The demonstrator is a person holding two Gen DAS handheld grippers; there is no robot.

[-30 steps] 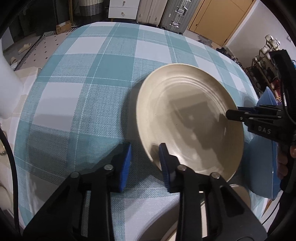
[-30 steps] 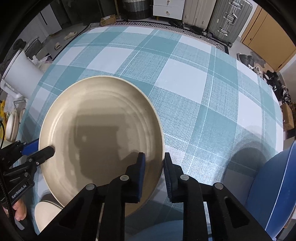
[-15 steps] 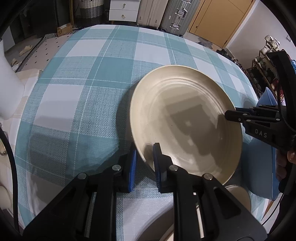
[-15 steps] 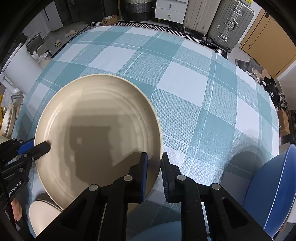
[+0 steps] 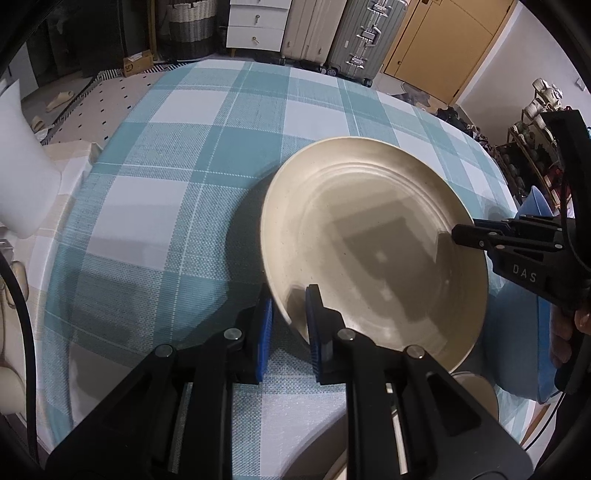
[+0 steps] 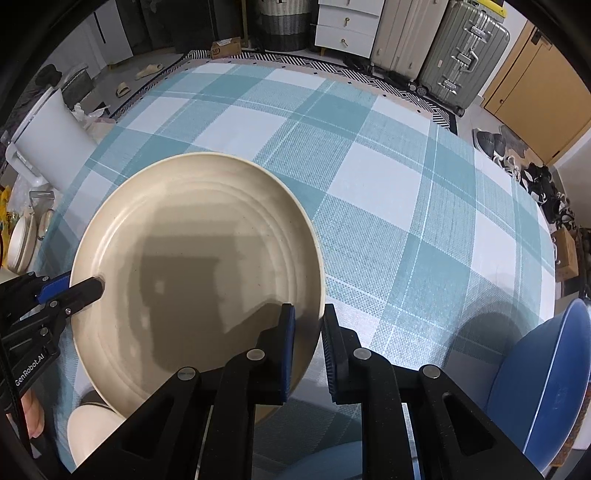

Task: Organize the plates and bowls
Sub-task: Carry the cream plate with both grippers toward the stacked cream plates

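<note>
A large cream plate point(image 5: 373, 243) point(image 6: 195, 258) is held over the teal checked tablecloth point(image 5: 192, 155) by both grippers at opposite rims. My left gripper point(image 5: 288, 317) is shut on the plate's near-left rim, one pad above and one below it. My right gripper point(image 6: 308, 336) is shut on the opposite rim and shows as a black arm point(image 5: 509, 243) at the right of the left wrist view. In the right wrist view the left gripper point(image 6: 85, 286) bites the plate's left edge. The plate casts a shadow on the cloth.
A blue bowl point(image 6: 546, 376) stands at the table's near right. A small cream bowl point(image 6: 92, 428) lies under the plate's near edge. A white cylinder point(image 6: 48, 144) stands beside the table on the left. Suitcases point(image 6: 461, 51) and drawers point(image 6: 347, 26) line the far wall.
Both grippers closed from slightly apart onto the plate's rims. The plate has since lifted a little, and its shadow on the cloth has spread.
</note>
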